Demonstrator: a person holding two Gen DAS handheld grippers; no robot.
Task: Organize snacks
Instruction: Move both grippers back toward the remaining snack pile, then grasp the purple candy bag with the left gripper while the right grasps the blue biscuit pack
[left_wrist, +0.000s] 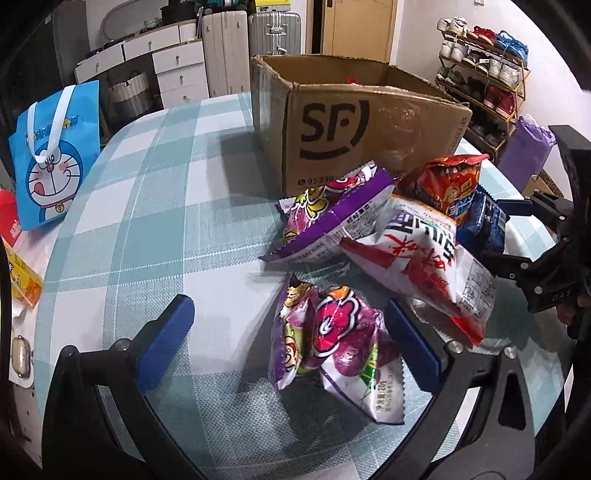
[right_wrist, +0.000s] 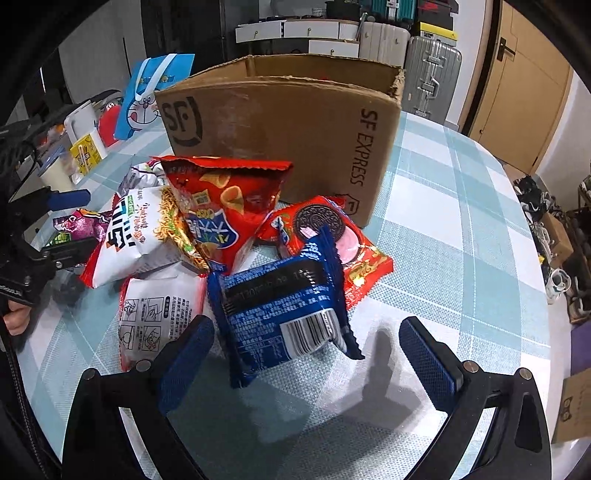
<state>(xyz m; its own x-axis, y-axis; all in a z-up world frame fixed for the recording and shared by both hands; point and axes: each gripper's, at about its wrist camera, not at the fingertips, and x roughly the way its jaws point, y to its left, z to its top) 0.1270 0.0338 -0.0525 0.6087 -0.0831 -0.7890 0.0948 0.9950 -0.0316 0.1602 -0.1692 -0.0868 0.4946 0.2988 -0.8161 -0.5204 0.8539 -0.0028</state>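
Note:
A pile of snack packets lies on the checked tablecloth in front of an open cardboard SF box (left_wrist: 351, 122), which also shows in the right wrist view (right_wrist: 295, 129). My left gripper (left_wrist: 288, 328) is open; a purple packet (left_wrist: 328, 347) lies between its blue fingers. Behind it are another purple packet (left_wrist: 332, 218) and a white and red noodle packet (left_wrist: 424, 258). My right gripper (right_wrist: 306, 347) is open around a blue biscuit packet (right_wrist: 284, 314). A red Oreo packet (right_wrist: 332, 236), a red chips packet (right_wrist: 225, 206) and a white packet (right_wrist: 155, 321) lie close by.
A blue Doraemon bag (left_wrist: 51, 155) stands at the table's left edge, with small boxes and a cup near it (right_wrist: 74, 155). A purple bag (left_wrist: 524, 144) stands right of the box. Suitcases, drawers and a shoe rack (left_wrist: 480, 74) are beyond the table.

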